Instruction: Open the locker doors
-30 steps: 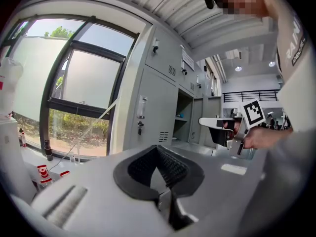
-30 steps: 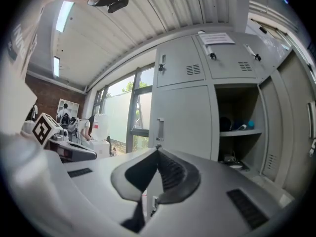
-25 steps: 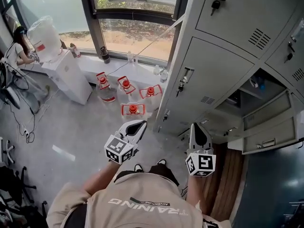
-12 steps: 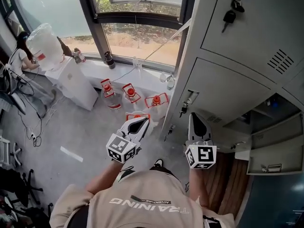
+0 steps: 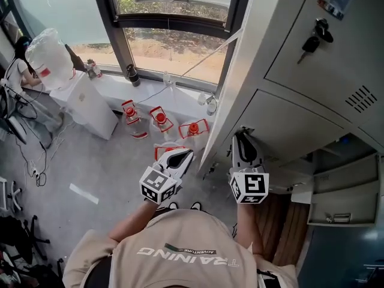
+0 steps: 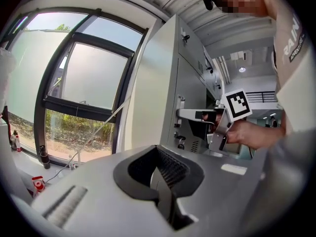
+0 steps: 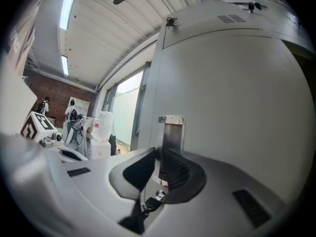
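Note:
The grey lockers [image 5: 300,119] fill the right of the head view. My right gripper [image 5: 241,138] has its tips at the latch on the left edge of a closed door. In the right gripper view the metal latch plate [image 7: 172,132] stands just ahead of the right gripper [image 7: 159,154]. Its jaws are parted by a thin slit and are opening, pressing on nothing. A key [image 7: 157,194] shows low through the slit. My left gripper [image 5: 182,156] hangs shut and empty over the floor. The left gripper [image 6: 157,151] looks toward the right gripper [image 6: 190,114] at the locker.
A closed upper door carries hanging keys [image 5: 316,36]. Open compartments [image 5: 342,188] lie lower right. Several red-capped water bottles [image 5: 159,117] stand on the floor under the window [image 5: 174,41]. A white dispenser [image 5: 90,104] with its jug stands at left, and cables lie beside it.
My right gripper has moved forward and up to the door latch. The left gripper has kept its place beside it. The view has swung closer to the lockers.

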